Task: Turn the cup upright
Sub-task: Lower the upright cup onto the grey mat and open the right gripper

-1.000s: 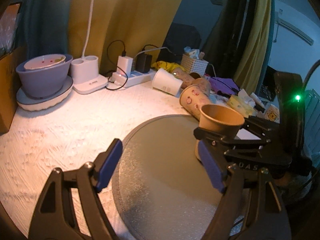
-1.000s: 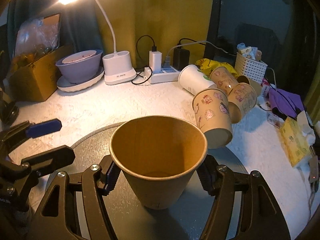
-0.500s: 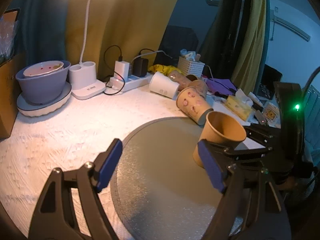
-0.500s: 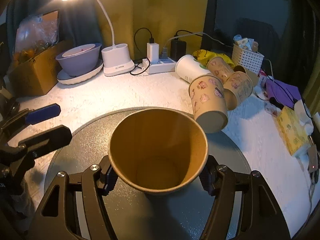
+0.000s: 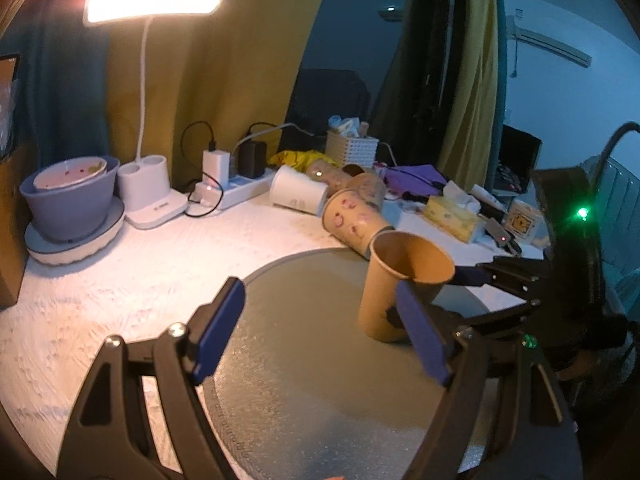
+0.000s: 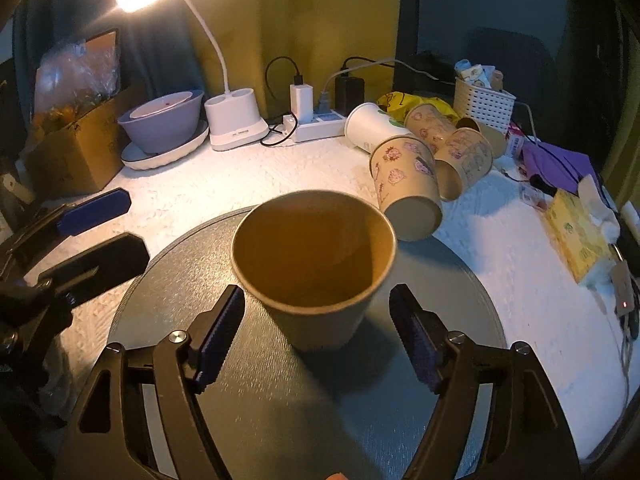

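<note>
A plain brown paper cup (image 6: 314, 264) stands upright, mouth up, on the round grey mat (image 6: 280, 408). My right gripper (image 6: 318, 338) is open, its blue pads apart on either side of the cup and not touching it. In the left wrist view the same cup (image 5: 400, 280) stands at the mat's (image 5: 312, 368) right side, with the right gripper (image 5: 520, 280) behind it. My left gripper (image 5: 320, 340) is open and empty, low over the mat, left of the cup.
Several paper cups lie on their sides behind the mat: a patterned one (image 6: 404, 188), a white one (image 6: 372, 128). A lamp base (image 6: 236, 124), power strip (image 6: 316, 128), purple bowl (image 6: 164, 120), cardboard box (image 6: 76, 148), white basket (image 6: 484, 102) and tissue pack (image 6: 576, 232) line the back and right.
My right gripper lowered the cup onto the mat, then opened and let go of it. The left gripper stayed open and rose slightly.
</note>
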Available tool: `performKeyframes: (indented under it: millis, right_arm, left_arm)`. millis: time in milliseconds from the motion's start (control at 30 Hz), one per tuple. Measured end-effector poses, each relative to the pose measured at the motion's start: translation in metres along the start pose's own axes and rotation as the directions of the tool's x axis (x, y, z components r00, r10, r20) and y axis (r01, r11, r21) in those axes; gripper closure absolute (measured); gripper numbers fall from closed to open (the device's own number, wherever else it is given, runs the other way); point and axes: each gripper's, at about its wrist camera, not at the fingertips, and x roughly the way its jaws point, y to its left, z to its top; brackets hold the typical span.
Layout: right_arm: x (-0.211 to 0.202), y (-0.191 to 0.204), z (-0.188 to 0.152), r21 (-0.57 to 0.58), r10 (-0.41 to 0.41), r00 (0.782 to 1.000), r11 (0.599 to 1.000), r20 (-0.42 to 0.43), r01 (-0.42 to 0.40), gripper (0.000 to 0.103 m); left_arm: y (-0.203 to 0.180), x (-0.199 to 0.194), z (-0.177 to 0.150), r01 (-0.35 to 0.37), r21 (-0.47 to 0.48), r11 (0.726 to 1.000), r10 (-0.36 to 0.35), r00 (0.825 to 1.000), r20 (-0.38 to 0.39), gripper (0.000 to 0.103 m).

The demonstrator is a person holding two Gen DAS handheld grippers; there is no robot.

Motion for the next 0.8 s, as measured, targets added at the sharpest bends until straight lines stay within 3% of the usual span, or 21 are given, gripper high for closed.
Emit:
performKeyframes:
  millis: [333, 467, 567, 800]
  right_arm:
    - [-0.035, -0.004, -0.017, 0.022, -0.04, 0.998, 0.999, 0.041, 0.04, 0.025]
    - [-0.052, -0.008, -0.022, 0.03, -0.089, 0.993, 0.996, 0.079, 0.086, 0.025]
    - [-0.062, -0.012, -0.023, 0.041, -0.105, 0.989, 0.994, 0.101, 0.102, 0.025]
    - [-0.098, -0.011, -0.022, 0.071, -0.177, 0.962, 0.984, 0.209, 0.166, 0.025]
  left_arm:
    - [-0.009, -0.015, 0.002, 0.018, 0.027, 0.999, -0.02, 0.997, 0.071, 0.023]
    - [-0.014, -0.021, 0.002, 0.029, 0.047, 0.998, -0.033, 0.995, 0.096, 0.011]
    - [-0.018, -0.029, 0.003, 0.043, 0.069, 0.997, -0.052, 0.989, 0.14, 0.009]
    - [-0.03, -0.049, 0.006, 0.036, 0.122, 0.992, -0.063, 0.973, 0.222, 0.009]
